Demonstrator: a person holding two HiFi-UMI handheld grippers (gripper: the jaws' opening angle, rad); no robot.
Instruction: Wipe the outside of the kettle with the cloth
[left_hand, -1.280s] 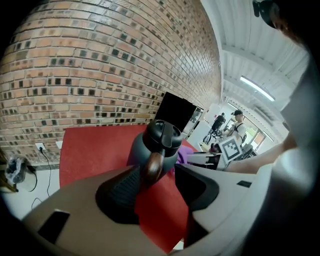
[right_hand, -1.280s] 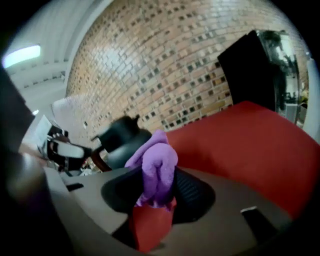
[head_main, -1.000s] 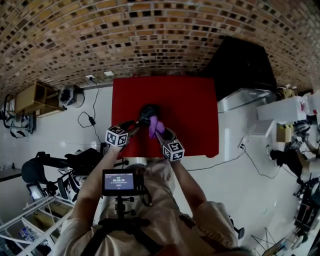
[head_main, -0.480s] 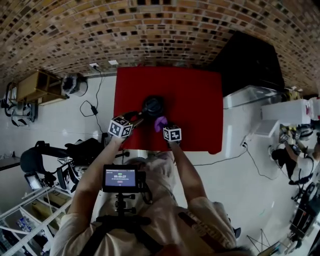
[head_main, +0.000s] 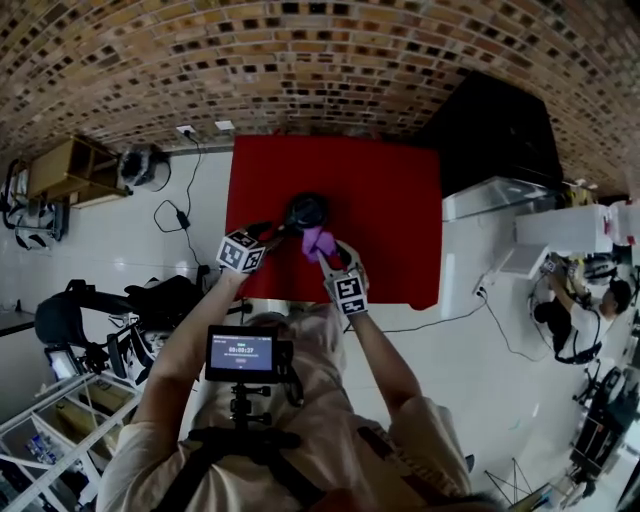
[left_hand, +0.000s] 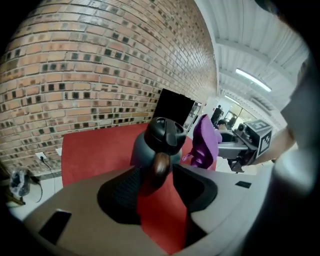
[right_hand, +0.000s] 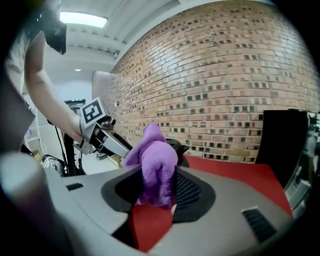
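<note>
The kettle (head_main: 305, 212) stands upright on the red desk (head_main: 390, 210), toward your near edge, with both claws at it. Your left claw (left_hand: 160, 170) has just been closing. The kettle's brown handle (left_hand: 161, 162) sits between its jaws with the pads pressing on it, so that claw is gripping the handle. Your right claw (right_hand: 157, 186) is clamped on the purple cloth (right_hand: 156, 160), which bunches above the jaws in 1 soft lump just beside the kettle's right flank.

Judge the kettle as rigid and probably smooth-skinned. It would likely slide or turn on the desk if you push the cloth hard, so the handle is the right place to steady it. Nothing shows whether it carries water, so you cannot tell how heavy it is. The cloth looks light and limp. Only the part close to the pads should press with any force, and the loose tip will probably just fold over.

The head view is small and dark, so you cannot tell whether the cloth touches the kettle. In the right gripper view the cloth covers nearly all of the kettle. The kettle's base and far side appear in none of the 3 views.
</note>
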